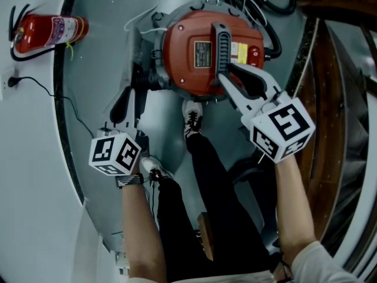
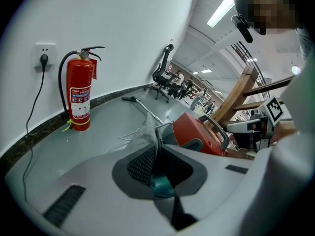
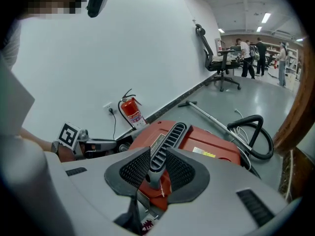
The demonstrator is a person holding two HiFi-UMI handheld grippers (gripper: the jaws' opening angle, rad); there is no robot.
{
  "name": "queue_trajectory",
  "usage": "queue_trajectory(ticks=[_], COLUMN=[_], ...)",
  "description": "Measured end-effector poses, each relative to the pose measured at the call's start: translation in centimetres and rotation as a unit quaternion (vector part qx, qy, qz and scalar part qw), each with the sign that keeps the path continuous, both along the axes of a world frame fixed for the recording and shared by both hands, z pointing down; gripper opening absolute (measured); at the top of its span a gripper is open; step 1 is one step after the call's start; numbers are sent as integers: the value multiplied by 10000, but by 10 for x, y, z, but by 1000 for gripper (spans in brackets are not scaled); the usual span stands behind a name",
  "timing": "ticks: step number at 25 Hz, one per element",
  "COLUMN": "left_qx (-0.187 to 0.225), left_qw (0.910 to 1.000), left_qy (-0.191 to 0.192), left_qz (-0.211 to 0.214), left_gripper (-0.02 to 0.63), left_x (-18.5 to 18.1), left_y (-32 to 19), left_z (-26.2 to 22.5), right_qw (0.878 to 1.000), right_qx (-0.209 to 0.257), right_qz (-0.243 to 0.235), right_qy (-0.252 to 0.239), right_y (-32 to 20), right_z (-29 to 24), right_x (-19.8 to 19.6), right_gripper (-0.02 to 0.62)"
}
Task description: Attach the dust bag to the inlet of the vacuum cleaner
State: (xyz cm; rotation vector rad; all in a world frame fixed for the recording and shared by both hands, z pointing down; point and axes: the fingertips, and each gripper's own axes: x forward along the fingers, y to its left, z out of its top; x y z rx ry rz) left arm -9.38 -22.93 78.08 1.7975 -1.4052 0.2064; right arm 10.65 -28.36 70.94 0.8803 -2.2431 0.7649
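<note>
While left fingers (image 2: 140, 166) pinch grey dust bag (image 2: 143, 133), right fingers (image 3: 135, 169) clamp black handle (image 3: 166, 140) on red vacuum cleaner (image 3: 216, 144).

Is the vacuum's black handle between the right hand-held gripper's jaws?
Yes: in the right hand-held gripper, the ribbed black handle sits between both pads.

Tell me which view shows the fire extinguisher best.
The left gripper view: the fire extinguisher stands upright against the wall, large and clear from top to base. The head view sees the fire extinguisher from above, at its top left. The right gripper view shows it small and far off by the wall.
</note>
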Motion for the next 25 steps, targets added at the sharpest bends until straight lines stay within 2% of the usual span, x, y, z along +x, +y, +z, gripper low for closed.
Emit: queue_trajectory(ticks=[7, 17, 25], left_qx=[-100, -109, -80], left_qw=[9994, 9991, 9982], left_qy=[142, 356, 544], left_qz=[-292, -207, -233], left_gripper=[32, 38, 49], left_x=[1, 8, 28], left_y=[0, 2, 4], left_z=[-3, -4, -6], right_qw=[9999, 10000, 10000], right_qx=[20, 52, 66], right_qz=[-98, -8, -37], right_qy=[20, -26, -16], right_y=[1, 0, 2], right_z=[-1, -1, -1], right_x=[-2, -2, -3], right_gripper=[115, 117, 124])
